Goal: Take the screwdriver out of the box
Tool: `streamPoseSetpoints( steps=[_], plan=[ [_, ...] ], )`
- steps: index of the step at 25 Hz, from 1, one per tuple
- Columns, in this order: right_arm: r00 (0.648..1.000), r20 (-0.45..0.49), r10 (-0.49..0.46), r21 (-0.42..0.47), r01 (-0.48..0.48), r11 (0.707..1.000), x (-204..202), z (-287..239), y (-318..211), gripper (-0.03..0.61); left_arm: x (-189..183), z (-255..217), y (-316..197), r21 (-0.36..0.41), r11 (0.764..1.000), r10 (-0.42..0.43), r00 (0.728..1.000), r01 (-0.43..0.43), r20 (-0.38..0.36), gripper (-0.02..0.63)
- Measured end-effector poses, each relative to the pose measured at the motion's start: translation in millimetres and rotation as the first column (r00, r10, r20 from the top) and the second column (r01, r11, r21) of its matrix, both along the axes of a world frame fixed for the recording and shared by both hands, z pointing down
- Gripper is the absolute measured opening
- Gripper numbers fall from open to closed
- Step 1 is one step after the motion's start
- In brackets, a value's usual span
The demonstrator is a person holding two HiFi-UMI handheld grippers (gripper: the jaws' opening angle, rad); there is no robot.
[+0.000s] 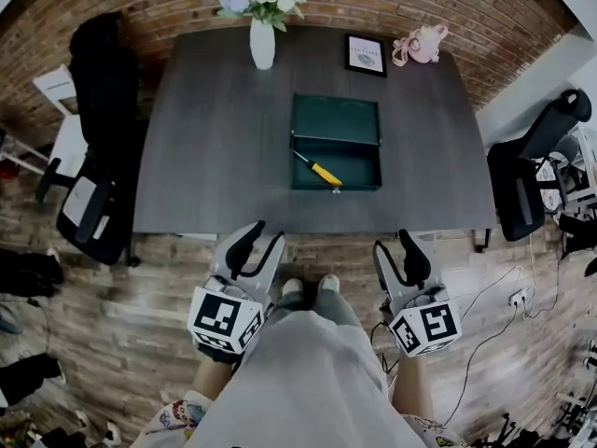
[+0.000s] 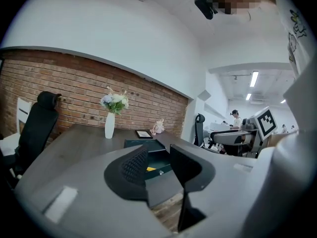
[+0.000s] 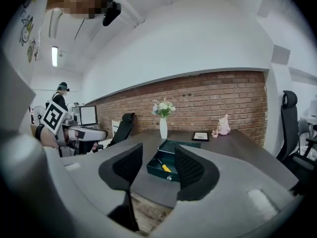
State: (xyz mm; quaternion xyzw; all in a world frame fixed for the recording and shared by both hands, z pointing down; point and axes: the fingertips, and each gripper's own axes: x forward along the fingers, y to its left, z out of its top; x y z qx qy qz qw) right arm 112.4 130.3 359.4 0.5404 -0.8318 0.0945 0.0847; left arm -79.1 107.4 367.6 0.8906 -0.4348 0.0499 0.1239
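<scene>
A dark green box [image 1: 336, 143] lies open in the middle of the dark table [image 1: 205, 157], its lid folded back toward the wall. A yellow-handled screwdriver [image 1: 319, 171] rests slantwise in its near half. My left gripper [image 1: 263, 235] and right gripper [image 1: 394, 243] hang over the wooden floor, short of the table's near edge, both open with nothing between the jaws. In the left gripper view, the box [image 2: 157, 158] and a sliver of the yellow screwdriver [image 2: 151, 168] show between the pads. The right gripper view frames the box [image 3: 157, 174] and screwdriver [image 3: 164, 167] between its open pads.
At the table's far edge stand a white vase with flowers [image 1: 262, 40], a small picture frame [image 1: 365, 54] and a pink figurine [image 1: 420, 43]. Black office chairs sit at the left [image 1: 93, 157] and right [image 1: 536, 152] ends. A brick wall runs behind the table.
</scene>
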Motion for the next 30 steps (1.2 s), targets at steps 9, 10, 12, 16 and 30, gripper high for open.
streamPoseSetpoints(
  steps=[9,10,12,16,30],
  plan=[
    [0.999,-0.007,-0.036,-0.05,0.036,0.998,-0.7,10.7,-30.3,0.23,1.5,12.0,-29.4,-0.021,1.0,-0.01,1.0,0.01,-0.005,0.153],
    [0.999,-0.008,-0.043,-0.052,0.042,0.998,-0.2,11.4,-35.2,0.23,2.6,12.9,-34.2,-0.022,1.0,-0.014,1.0,0.014,-0.006,0.153],
    [0.999,-0.003,-0.052,-0.056,0.052,0.997,1.9,14.3,-46.4,0.23,5.3,13.8,-44.4,-0.024,1.0,-0.018,1.0,0.018,-0.006,0.153],
    [0.998,0.011,-0.061,-0.05,0.061,0.997,9.3,16.0,-78.7,0.23,14.8,13.3,-73.5,-0.024,0.999,-0.024,1.0,0.024,0.006,0.153],
    [0.985,0.026,-0.171,0.021,0.17,0.985,38.5,-14.3,-201.1,0.229,52.3,-19.8,-182.5,0.06,0.991,-0.126,0.991,0.124,0.034,0.152]
  ],
)
